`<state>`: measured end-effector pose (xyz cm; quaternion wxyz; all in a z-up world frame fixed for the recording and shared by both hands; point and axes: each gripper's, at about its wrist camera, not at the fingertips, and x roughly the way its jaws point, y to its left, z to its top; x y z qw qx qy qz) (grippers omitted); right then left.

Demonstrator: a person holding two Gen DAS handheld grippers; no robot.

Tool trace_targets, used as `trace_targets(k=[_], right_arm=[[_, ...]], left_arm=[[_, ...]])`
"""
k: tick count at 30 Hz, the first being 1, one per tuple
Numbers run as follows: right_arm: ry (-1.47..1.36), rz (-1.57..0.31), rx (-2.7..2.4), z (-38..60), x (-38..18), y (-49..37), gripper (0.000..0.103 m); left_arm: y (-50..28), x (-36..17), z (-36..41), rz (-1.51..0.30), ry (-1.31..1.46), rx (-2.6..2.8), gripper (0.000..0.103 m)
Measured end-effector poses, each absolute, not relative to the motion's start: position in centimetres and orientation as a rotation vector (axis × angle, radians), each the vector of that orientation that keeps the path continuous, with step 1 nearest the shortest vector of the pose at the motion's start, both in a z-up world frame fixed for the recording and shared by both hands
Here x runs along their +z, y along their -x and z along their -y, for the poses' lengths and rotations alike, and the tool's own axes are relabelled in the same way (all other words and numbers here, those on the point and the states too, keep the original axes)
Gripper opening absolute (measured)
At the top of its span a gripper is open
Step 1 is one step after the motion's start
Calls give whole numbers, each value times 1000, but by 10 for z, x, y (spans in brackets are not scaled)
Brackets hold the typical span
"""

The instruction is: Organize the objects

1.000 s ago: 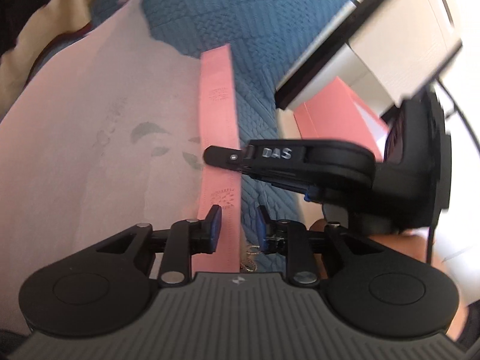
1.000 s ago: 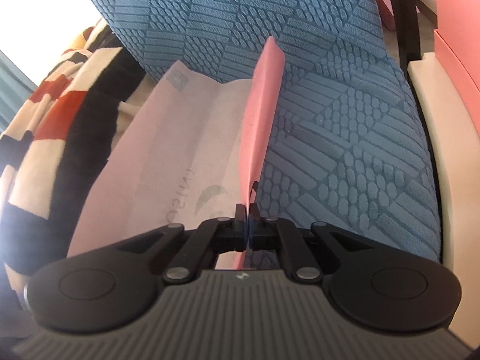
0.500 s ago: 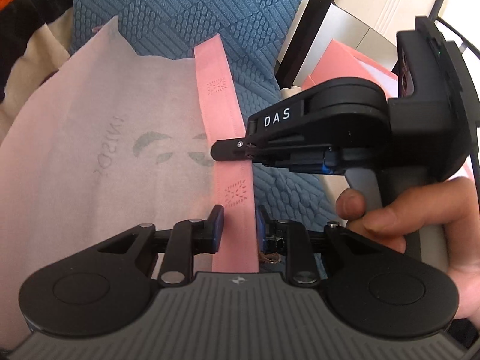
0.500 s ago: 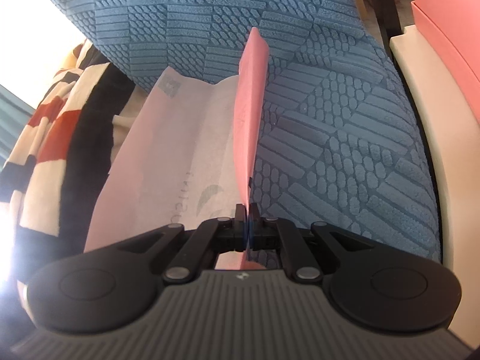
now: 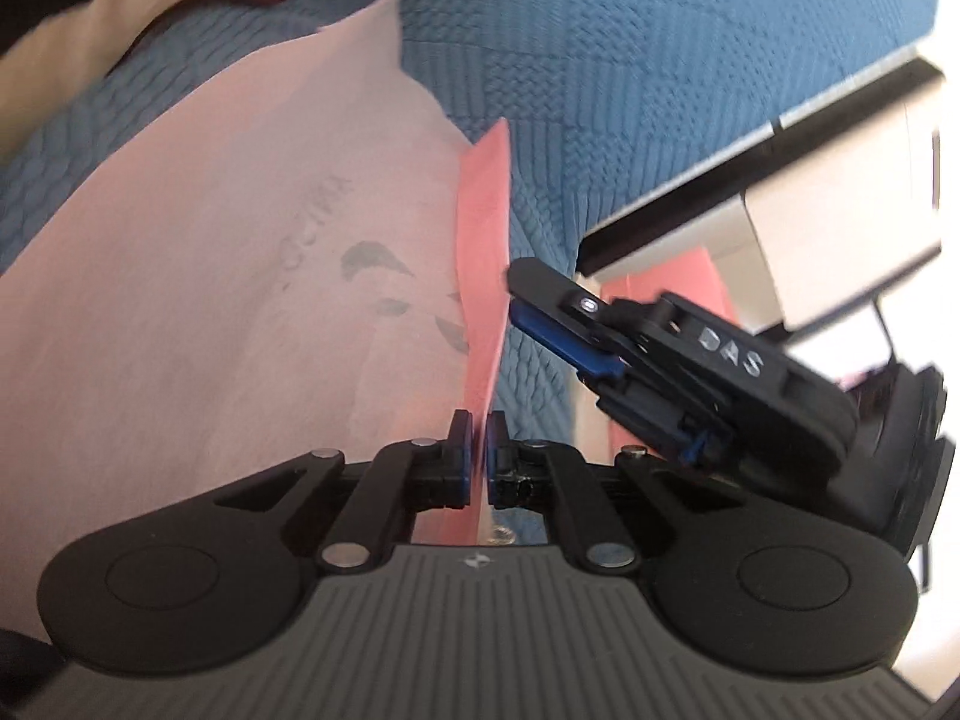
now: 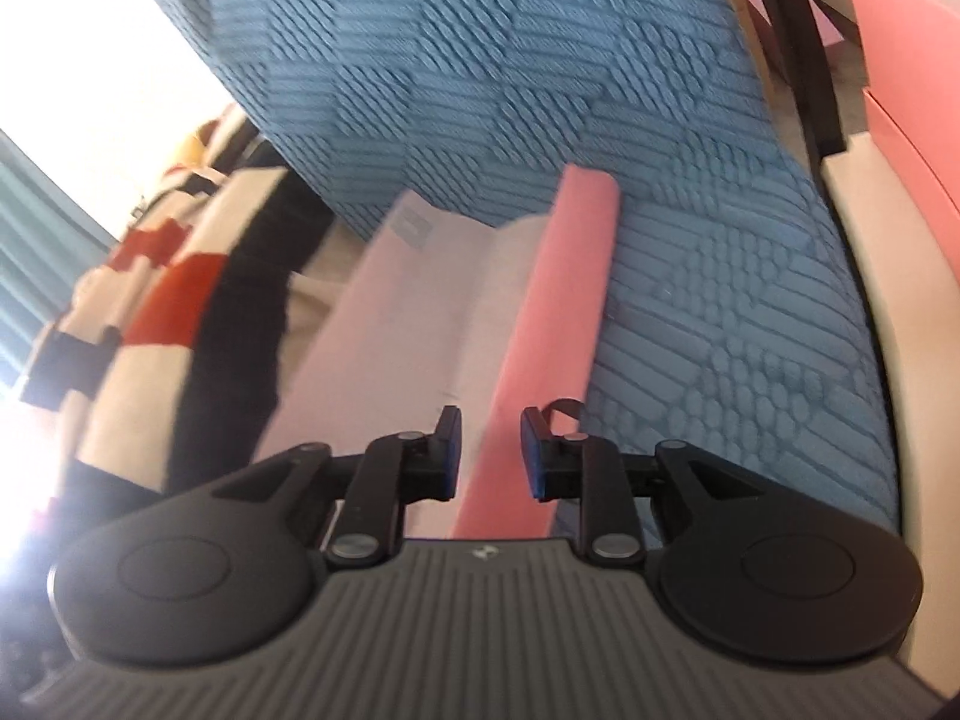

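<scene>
A pale pink fabric bag (image 5: 240, 276) with a darker pink strap (image 5: 483, 240) along its right edge lies on a blue textured cushion (image 5: 630, 48). My left gripper (image 5: 478, 450) is shut on the strap's near end. My right gripper (image 6: 485, 450) is open, its jaws on either side of the strap (image 6: 552, 312) without gripping it. It also shows in the left wrist view (image 5: 540, 300), just right of the strap. The bag (image 6: 396, 312) lies left of the strap in the right wrist view.
A striped red, black and cream blanket (image 6: 150, 300) lies left of the bag. A cream and black piece of furniture (image 5: 810, 180) stands to the right, with pink boxes (image 6: 912, 90) beside it. The blue cushion (image 6: 720, 330) extends right of the strap.
My left gripper has closed on the pink strap. My right gripper has opened and let the strap go, and has drawn back a little to the right.
</scene>
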<state>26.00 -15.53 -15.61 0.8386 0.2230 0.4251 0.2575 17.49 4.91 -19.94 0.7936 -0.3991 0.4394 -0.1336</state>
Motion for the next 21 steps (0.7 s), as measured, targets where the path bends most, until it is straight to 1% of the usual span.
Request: trace_targets(k=[3,8,11,20,21], right_arm=[[-445,-881,544,152,-155,-259,25],[-346,-893,564,136,-161,-260,23],[-287,-900,572,127,-166,-259,20],[-248,-971,555,119,-181,-268,19],[-249,-978,553,119,-184,-269,17]], left_arm=[[-174,-204,-53,-953,886,-277,6],[-175,-205,-49,-985,845,-244,6],[-176,-205,-46,-1000,809,-228,6],[-173,-195,-39,-985,653,-177,7],[-173,-191,-38,-979,626,-170,7]])
